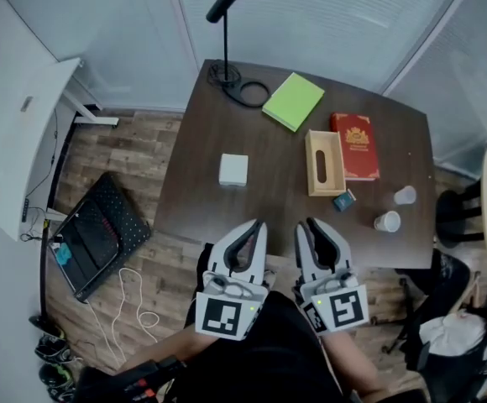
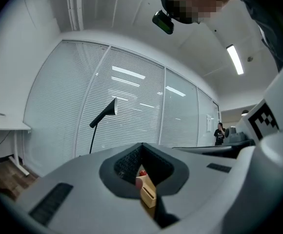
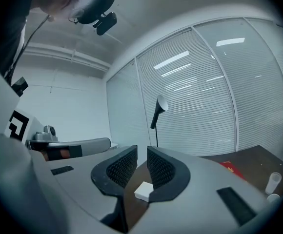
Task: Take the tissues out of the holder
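The wooden tissue holder [image 1: 325,162] lies on the dark table [image 1: 201,200], right of centre, its slot facing up. A white tissue pack [image 1: 233,170] lies apart from it, to its left. Both grippers hang over the table's near edge, away from both things. My left gripper [image 1: 259,223] has its fingertips touching and holds nothing; in the left gripper view the holder [image 2: 148,191] shows through the hollow behind the closed tips [image 2: 141,146]. My right gripper [image 1: 305,223] keeps a narrow empty gap between its pads [image 3: 122,167], and the tissue pack [image 3: 144,190] shows below them.
A black desk lamp [image 1: 227,36] stands at the table's far left corner, a green book [image 1: 293,101] beside it. A red book [image 1: 357,145] lies right of the holder. A small dark box [image 1: 344,201] and two white cups [image 1: 387,221] sit near the right front.
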